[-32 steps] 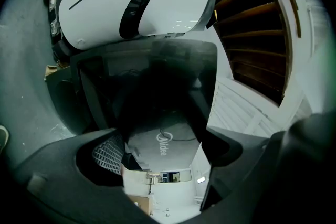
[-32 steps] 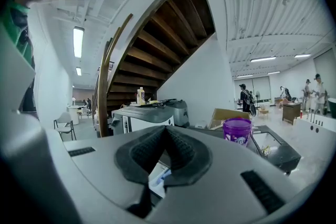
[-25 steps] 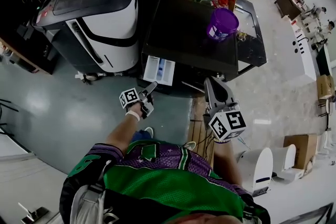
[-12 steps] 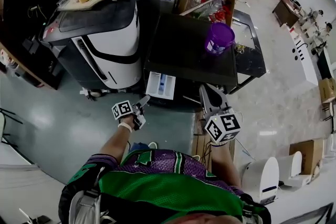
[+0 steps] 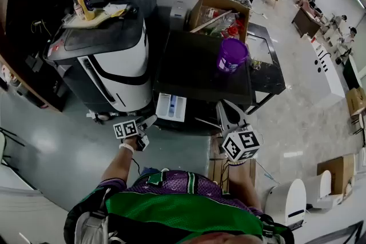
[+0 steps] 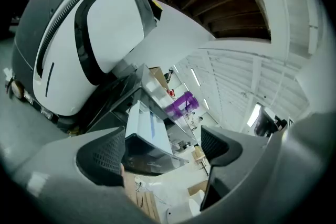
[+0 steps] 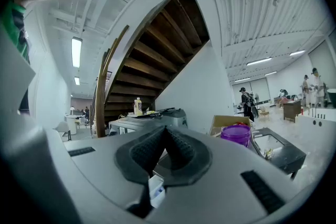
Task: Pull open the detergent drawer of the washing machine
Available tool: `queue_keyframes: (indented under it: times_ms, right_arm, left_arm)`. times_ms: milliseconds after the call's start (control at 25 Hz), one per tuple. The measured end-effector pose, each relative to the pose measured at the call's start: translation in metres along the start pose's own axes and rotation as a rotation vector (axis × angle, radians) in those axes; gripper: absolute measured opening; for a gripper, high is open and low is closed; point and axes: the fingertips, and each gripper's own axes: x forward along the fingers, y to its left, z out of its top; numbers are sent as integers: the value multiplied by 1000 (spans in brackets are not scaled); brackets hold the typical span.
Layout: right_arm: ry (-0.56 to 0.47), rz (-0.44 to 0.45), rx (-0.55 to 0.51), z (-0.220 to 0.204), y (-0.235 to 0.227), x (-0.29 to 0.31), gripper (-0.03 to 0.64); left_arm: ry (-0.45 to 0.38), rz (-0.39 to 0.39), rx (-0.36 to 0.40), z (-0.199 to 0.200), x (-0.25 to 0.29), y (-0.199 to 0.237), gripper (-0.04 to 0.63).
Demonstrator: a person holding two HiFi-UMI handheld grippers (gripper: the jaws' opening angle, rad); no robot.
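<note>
At the black washing machine (image 5: pixel 200 60) front, found the detergent drawer (image 5: pixel 171 107) pulled out. Held the left gripper (image 5: pixel 150 121) just short of it, jaws wide apart, empty. Held the right gripper (image 5: pixel 224 108) alongside, jaws pressed together on nothing.

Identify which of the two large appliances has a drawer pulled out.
The dark appliance carrying the purple container: its white drawer juts from the front. The white-and-black appliance beside it shows no drawer out.
</note>
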Motion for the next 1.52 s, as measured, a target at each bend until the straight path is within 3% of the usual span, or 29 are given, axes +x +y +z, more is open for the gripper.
queue_keyframes:
  times_ms: [280, 800, 1400, 1520]
  right_arm:
    - [-16, -17, 12, 4, -10, -3, 0]
    - [-33, 2, 30, 21, -25, -3, 0]
    - [-70, 108, 37, 49, -56, -29, 0]
    - [-75, 128, 40, 52, -57, -32, 0]
  left_arm:
    - [-70, -11, 213, 40, 0, -49, 439]
    - [-149, -109, 536, 87, 7, -192, 439]
    - [-267, -66, 718, 86, -1, -319, 431]
    - [-288, -64, 753, 86, -3, -337, 377]
